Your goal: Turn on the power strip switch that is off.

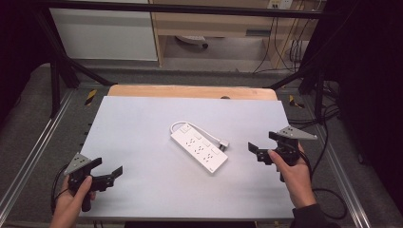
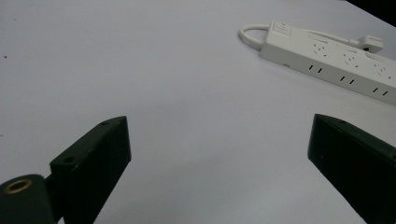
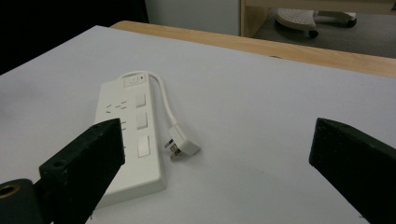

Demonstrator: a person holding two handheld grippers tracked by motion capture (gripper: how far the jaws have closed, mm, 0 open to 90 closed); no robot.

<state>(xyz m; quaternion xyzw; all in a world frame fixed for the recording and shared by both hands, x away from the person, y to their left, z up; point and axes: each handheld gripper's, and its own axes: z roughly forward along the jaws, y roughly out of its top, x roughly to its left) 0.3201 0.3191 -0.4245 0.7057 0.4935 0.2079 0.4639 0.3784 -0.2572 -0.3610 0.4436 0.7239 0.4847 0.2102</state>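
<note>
A white power strip (image 1: pixel 198 148) lies flat and slantwise in the middle of the white table top (image 1: pixel 138 128). Its short cord loops from the far end back to the white plug (image 1: pixel 223 143), which rests beside it. My left gripper (image 1: pixel 108 167) is held open near the front left corner, with nothing between its jaws. My right gripper (image 1: pixel 261 141) hovers open just right of the strip, also without a load. In the left gripper view the strip (image 2: pixel 327 56) is far off at the upper right, beyond the open gripper (image 2: pixel 219 123). In the right gripper view the open gripper (image 3: pixel 218 128) looks onto the strip (image 3: pixel 128 135) and plug (image 3: pixel 183 145) close ahead.
A wooden table edge (image 1: pixel 190 91) shows beyond the white top. Metal frame rails (image 1: pixel 43 137) run along both sides. Black cables (image 1: pixel 328 190) trail on the floor at the right. A cabinet (image 1: pixel 214 23) and a chair base (image 1: pixel 192 42) stand behind the table.
</note>
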